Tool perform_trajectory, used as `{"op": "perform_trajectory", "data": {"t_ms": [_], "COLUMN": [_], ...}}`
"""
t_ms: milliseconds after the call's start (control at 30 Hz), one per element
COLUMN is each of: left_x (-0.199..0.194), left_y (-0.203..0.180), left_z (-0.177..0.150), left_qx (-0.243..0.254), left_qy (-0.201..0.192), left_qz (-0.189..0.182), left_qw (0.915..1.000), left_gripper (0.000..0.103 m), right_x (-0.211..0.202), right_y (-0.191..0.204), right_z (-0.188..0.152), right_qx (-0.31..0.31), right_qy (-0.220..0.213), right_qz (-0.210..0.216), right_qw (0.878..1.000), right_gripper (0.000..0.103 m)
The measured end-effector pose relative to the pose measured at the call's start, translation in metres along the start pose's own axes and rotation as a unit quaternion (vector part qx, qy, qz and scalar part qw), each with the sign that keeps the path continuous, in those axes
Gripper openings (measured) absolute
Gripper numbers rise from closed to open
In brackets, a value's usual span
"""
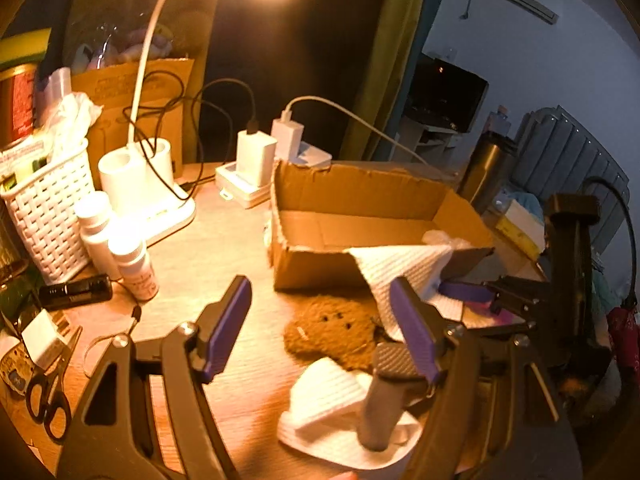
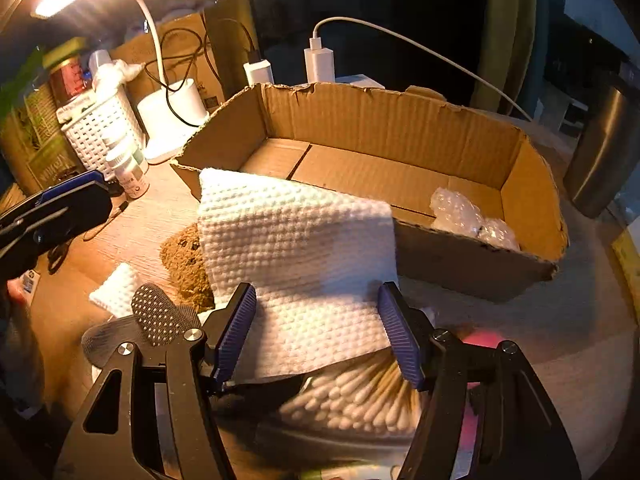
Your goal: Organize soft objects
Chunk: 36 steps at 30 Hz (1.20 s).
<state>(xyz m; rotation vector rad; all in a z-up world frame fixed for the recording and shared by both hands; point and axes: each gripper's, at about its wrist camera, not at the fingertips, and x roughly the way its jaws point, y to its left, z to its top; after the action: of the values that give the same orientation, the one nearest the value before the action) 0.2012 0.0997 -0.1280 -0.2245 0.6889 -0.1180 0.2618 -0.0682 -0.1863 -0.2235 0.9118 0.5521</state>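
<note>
Wood-grain tabletop (image 1: 224,240) under warm lamplight, dim room beyond; ahead of both tools, torn corrugated cardboard box (image 2: 360,120), holding only crinkly bubble wrap (image 2: 460,212). Waffle-textured white paper towel (image 2: 296,240) draped between spread pads of right hand-held gripper (image 2: 320,332), not visibly pinched. Fuzzy brown plush (image 1: 332,332) just ahead of left hand-held gripper (image 1: 320,328), released and empty.

Corrugated cardboard box (image 2: 384,128), embossed white paper towel (image 2: 296,232), fuzzy brown, perhaps knitted, toy (image 1: 332,330), wood-grain desk (image 1: 224,256)
</note>
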Motion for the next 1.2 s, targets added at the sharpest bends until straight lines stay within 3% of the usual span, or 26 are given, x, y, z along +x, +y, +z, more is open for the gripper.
{"op": "perform_trajectory", "data": {"t_ms": [67, 100, 133, 200, 333, 667, 933, 967, 1000, 1033, 1100, 1200], "left_x": [0.002, 0.004, 0.006, 0.008, 0.005, -0.008, -0.007, -0.006, -0.003, -0.002, 0.001, 0.005], "left_y": [0.002, 0.004, 0.006, 0.008, 0.009, 0.007, 0.016, 0.016, 0.016, 0.015, 0.015, 0.014], "left_z": [-0.002, -0.003, -0.004, -0.006, -0.007, 0.006, 0.021, 0.021, 0.02, 0.02, 0.018, 0.018], "left_qx": [-0.001, -0.002, -0.004, -0.007, -0.006, -0.005, -0.011, -0.011, -0.011, -0.01, -0.011, -0.012], "left_qy": [0.003, 0.006, 0.009, 0.016, 0.016, -0.003, -0.016, -0.015, -0.012, -0.01, -0.006, -0.003], "left_qz": [0.001, 0.001, 0.0, 0.0, -0.002, -0.006, 0.01, 0.011, 0.012, 0.014, 0.017, 0.019], "left_qw": [1.0, 1.0, 0.9999, 0.9999, 0.9999, 1.0, 0.9998, 0.9998, 0.9998, 0.9998, 0.9998, 0.9997], "left_gripper": [0.073, 0.073, 0.073, 0.073, 0.073, 0.073, 0.073, 0.073, 0.073, 0.073, 0.073, 0.073], "right_x": [0.003, 0.004, 0.005, 0.007, 0.002, -0.051, -0.03, -0.022, -0.017, -0.011, -0.006, -0.009], "right_y": [0.004, 0.006, 0.006, 0.008, 0.011, 0.014, -0.006, -0.011, -0.014, -0.017, -0.022, -0.025], "right_z": [0.0, -0.001, -0.002, -0.002, -0.002, 0.033, 0.066, 0.068, 0.069, 0.07, 0.067, 0.064], "right_qx": [-0.01, -0.015, -0.017, -0.024, -0.036, -0.048, -0.027, -0.021, -0.017, -0.013, -0.006, -0.003], "right_qy": [0.003, 0.0, 0.0, 0.001, -0.009, -0.09, -0.098, -0.089, -0.081, -0.073, -0.069, -0.076], "right_qz": [-0.015, -0.02, -0.021, -0.029, -0.02, -0.028, -0.039, -0.043, -0.043, -0.042, -0.035, -0.032], "right_qw": [1.0, 1.0, 1.0, 0.999, 0.999, 0.994, 0.994, 0.995, 0.996, 0.996, 0.997, 0.997], "right_gripper": [0.066, 0.059, 0.036, 0.009, 0.006, 0.006, 0.007, 0.009, 0.019, 0.038, 0.056, 0.056]}}
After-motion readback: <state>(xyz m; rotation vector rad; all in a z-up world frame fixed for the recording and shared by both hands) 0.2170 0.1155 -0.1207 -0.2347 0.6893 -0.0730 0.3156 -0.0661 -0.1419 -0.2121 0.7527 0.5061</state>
